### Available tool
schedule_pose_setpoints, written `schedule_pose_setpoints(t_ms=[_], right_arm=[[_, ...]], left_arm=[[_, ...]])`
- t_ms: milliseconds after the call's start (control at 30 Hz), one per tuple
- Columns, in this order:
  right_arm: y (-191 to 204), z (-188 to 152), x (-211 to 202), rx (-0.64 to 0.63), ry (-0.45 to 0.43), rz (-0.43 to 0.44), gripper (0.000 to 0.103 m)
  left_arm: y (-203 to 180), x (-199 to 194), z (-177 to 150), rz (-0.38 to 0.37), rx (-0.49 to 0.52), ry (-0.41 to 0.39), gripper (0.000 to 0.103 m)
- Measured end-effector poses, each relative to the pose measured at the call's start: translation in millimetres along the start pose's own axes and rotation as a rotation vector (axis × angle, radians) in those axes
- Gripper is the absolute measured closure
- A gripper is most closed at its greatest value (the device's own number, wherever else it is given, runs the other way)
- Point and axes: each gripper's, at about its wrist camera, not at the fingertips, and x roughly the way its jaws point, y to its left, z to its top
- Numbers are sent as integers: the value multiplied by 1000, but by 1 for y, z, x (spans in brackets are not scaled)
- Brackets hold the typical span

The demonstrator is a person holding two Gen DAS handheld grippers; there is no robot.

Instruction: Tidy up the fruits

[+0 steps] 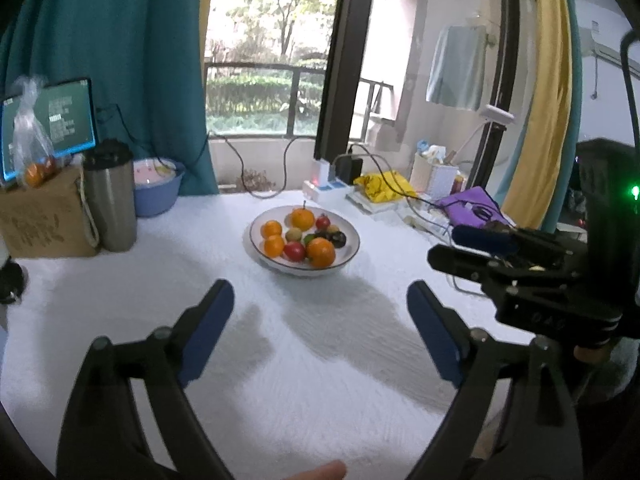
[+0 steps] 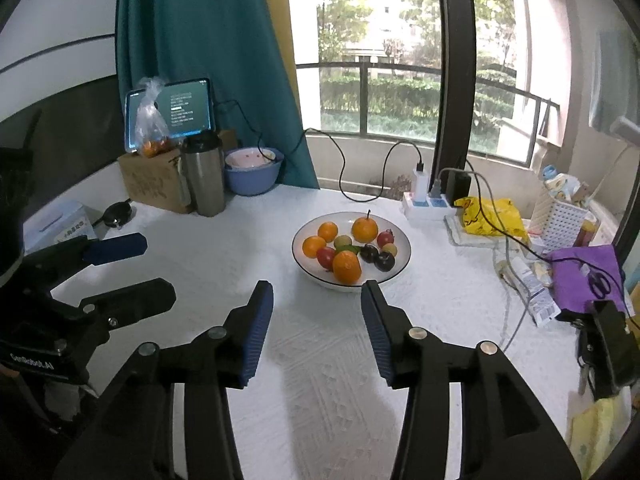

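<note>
A white bowl (image 1: pixel 348 254) (image 2: pixel 400 266) with a dark rim stands in the middle of the white table and holds several fruits: oranges (image 1: pixel 321 253) (image 2: pixel 346 267), a red apple (image 1: pixel 295 251), dark plums (image 2: pixel 385 261) and small pale fruits. My left gripper (image 1: pixel 320 298) is open and empty, a little short of the bowl; it also shows at the left edge of the right wrist view (image 2: pixel 142 266). My right gripper (image 2: pixel 317 294) is open and empty just in front of the bowl; it also shows at the right of the left wrist view (image 1: pixel 448 246).
At the back left stand a cardboard box (image 2: pixel 154 182), a bag of oranges (image 2: pixel 151 130), a tablet (image 2: pixel 176 112), a steel tumbler (image 2: pixel 204 174) and a blue basin (image 2: pixel 252 178). A power strip (image 2: pixel 428 202), cables, a yellow bag (image 2: pixel 490 212), a white basket (image 2: pixel 560 220) and a purple cloth (image 2: pixel 584 276) crowd the right side.
</note>
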Motion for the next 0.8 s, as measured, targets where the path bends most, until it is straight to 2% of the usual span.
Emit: schedule_pose_setpoints(t_ms=[267,400,567,800], right_arm=[[11,2,-32,-10,-64,-33,50],[17,4,-50,-23,-110,-88,49],[18,7,-68,-12,-155,-97,49],[15,6,-87,-2,-203,-143,49]], left_arm=[[-1,-24,2,11,-5,-59,11],[-1,-41,5,-24,8,-94,11],[1,-55,12,37,7,-148,11],[11,-57,13,74,-16,-170,11]])
